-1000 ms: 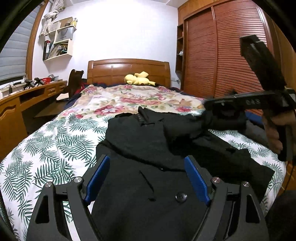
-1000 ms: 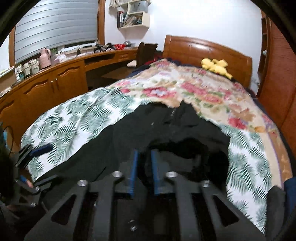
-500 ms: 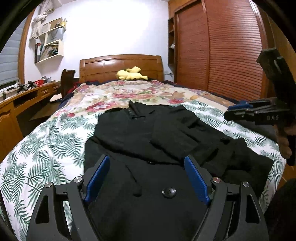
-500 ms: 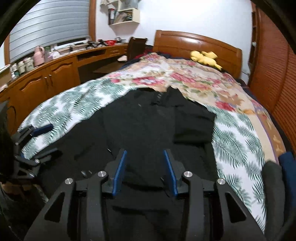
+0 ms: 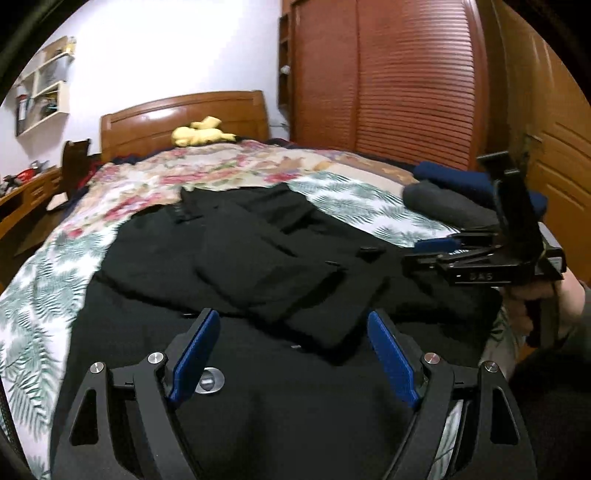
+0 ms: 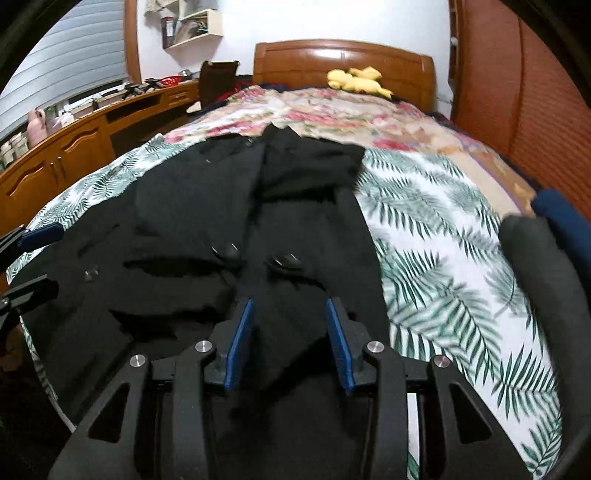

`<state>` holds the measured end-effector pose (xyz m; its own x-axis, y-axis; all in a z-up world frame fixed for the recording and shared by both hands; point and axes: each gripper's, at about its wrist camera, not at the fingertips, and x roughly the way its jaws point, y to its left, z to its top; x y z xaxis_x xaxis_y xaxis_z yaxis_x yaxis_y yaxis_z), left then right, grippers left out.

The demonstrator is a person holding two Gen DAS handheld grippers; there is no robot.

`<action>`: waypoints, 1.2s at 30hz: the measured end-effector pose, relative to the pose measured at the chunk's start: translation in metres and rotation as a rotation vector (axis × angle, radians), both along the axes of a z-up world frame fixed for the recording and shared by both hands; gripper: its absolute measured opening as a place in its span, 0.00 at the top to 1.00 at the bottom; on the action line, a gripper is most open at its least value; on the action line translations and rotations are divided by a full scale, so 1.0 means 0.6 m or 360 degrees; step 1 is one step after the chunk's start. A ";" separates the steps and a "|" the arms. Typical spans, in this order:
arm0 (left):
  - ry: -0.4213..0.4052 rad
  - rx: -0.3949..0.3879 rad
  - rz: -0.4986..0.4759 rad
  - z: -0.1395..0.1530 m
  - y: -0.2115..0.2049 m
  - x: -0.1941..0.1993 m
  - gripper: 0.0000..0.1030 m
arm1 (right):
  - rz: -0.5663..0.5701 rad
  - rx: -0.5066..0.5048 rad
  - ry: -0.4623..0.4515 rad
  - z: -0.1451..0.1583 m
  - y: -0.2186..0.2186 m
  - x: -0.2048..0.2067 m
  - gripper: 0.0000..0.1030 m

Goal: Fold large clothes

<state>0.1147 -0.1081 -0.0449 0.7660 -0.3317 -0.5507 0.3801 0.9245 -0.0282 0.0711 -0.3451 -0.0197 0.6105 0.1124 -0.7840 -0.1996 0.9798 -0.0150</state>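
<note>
Since a second ago your right gripper point(image 6: 290, 341) has let go of the black sleeve it had lifted and dropped low over the coat's right edge; its jaws have just been opening and now stand partly apart, with cloth lying beneath them, not pinched. Your left gripper point(image 5: 293, 358) has slid across the hem; its jaws have just closed a little, yet are wide and hold nothing. The one black coat point(image 5: 240, 258) lies flat on the bed point(image 6: 461, 240), collar toward the headboard point(image 6: 343, 61), right sleeve folded across its front. Three buttons show in the right view. Two folded garments, grey point(image 6: 535, 258) and navy point(image 6: 565, 214), sit at the bed's right edge. One yellow plush toy point(image 6: 356, 82) lies by the headboard. A wall shelf point(image 6: 192, 26) holds books.
</note>
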 end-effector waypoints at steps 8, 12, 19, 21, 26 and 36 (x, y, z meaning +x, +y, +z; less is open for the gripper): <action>0.0144 0.0086 -0.0133 -0.004 -0.078 0.065 0.40 | -0.0035 0.0030 -0.0001 0.009 -0.059 -0.028 0.60; 0.0224 0.0125 -0.0144 -0.013 -0.113 0.101 0.46 | -0.0032 0.0058 -0.0011 0.015 -0.078 -0.039 0.60; 0.0328 0.0242 -0.0076 -0.033 -0.142 0.149 0.55 | -0.0003 0.0100 -0.0046 0.026 -0.093 -0.061 0.60; 0.0342 0.0258 -0.0051 -0.033 -0.149 0.155 0.63 | 0.0008 0.0089 -0.0052 0.027 -0.094 -0.064 0.60; 0.0324 0.0278 -0.0005 -0.018 -0.146 0.160 0.96 | 0.0011 0.0079 -0.0054 0.025 -0.098 -0.064 0.60; 0.0030 0.0196 0.0300 0.104 0.021 0.104 0.96 | 0.0046 0.0058 -0.0078 0.030 -0.072 -0.048 0.60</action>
